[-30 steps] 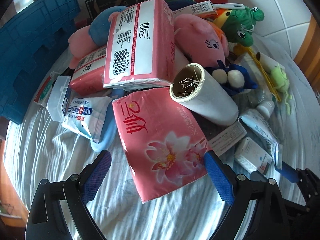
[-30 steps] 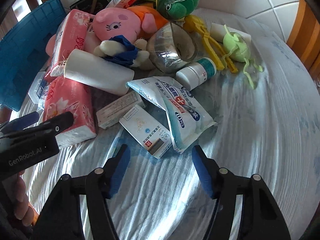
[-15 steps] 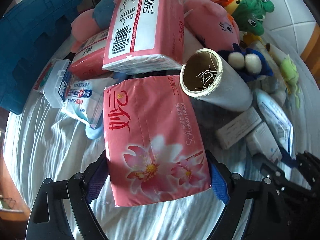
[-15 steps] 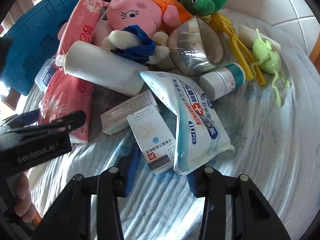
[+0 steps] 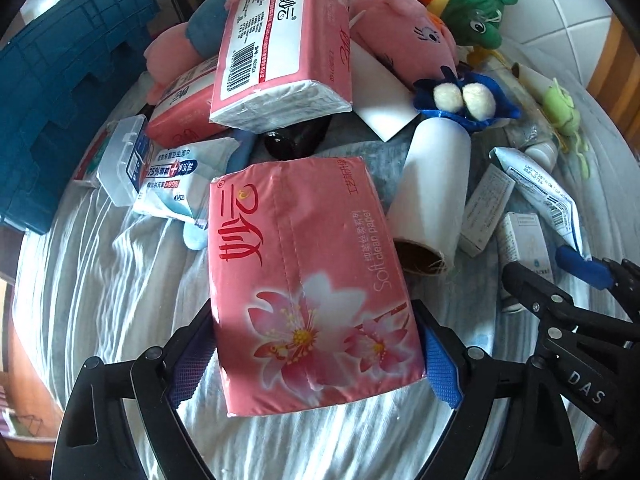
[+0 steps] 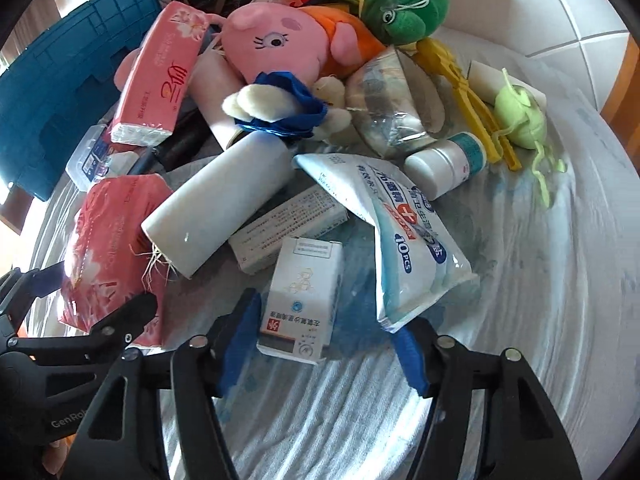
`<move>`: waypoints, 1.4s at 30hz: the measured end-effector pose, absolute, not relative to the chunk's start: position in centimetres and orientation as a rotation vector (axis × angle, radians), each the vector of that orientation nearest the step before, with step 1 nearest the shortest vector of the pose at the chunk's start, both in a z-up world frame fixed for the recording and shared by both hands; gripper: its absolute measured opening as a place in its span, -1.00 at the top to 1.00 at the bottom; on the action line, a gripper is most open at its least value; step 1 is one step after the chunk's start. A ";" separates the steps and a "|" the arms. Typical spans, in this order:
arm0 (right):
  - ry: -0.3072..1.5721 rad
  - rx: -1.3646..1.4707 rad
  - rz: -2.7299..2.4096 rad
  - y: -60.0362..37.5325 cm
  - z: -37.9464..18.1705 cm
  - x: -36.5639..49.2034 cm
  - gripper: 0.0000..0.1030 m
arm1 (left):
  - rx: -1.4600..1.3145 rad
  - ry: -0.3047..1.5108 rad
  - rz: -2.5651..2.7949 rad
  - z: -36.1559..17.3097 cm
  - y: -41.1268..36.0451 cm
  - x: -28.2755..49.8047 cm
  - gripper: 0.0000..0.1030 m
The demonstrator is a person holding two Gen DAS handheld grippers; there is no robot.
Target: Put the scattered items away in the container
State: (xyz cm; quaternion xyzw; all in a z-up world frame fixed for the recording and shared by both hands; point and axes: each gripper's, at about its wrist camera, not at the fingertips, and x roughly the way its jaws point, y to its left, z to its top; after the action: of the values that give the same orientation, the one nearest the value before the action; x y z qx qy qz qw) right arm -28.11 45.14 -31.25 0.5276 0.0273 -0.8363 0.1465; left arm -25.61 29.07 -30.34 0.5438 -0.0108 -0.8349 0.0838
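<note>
In the left wrist view, my left gripper (image 5: pixel 316 368) is shut on a pink flowered tissue pack (image 5: pixel 308 276), with both blue pads pressed against its sides. The same pack (image 6: pixel 108 256) appears at the left of the right wrist view. My right gripper (image 6: pixel 324 346) is open and straddles a white medicine box (image 6: pixel 304 296) on the sheet. Its left pad is at the box's edge. Its right pad sits under a corner of the blue-white wipes pack (image 6: pixel 404 236). The blue crate (image 5: pixel 60 100) stands at the far left.
A white roll (image 6: pixel 216 208) lies between the two grippers. Behind it are a second tissue pack (image 5: pixel 280 44), a pink plush (image 6: pixel 276 44), a green frog plush (image 6: pixel 404 4), a small white bottle (image 6: pixel 444 164), a clear case (image 5: pixel 122 160) and more wipes (image 5: pixel 180 180). Striped bedding lies in front.
My left gripper moved forward and shut on the pink tissue pack. The white roll swung round beside it. My right gripper advanced until its pads straddle the white medicine box.
</note>
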 end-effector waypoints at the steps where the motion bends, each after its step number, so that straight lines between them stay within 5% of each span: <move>1: 0.070 1.526 -2.405 45.2 -31.4 -28.1 -0.28 | 1.614 -0.036 -2.500 -30.2 29.0 -25.5 -0.71; 4: 0.081 1.521 -2.403 44.8 -31.6 -27.8 -0.21 | 1.608 -0.040 -2.510 -30.2 29.1 -24.8 -0.69; 7: 0.108 1.516 -2.410 44.0 -31.7 -27.7 0.35 | 1.608 -0.054 -2.518 -30.0 29.1 -24.3 -0.68; 42: 0.238 1.008 -2.442 39.3 -16.2 -24.7 0.40 | 1.118 0.052 -2.588 -16.0 25.3 -19.3 -0.68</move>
State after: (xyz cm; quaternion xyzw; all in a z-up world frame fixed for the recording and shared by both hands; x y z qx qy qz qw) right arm -24.68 39.34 -16.17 0.3688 0.0869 -0.8932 0.2423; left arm -19.33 25.29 -15.96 0.3913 0.0182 -0.9061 0.1601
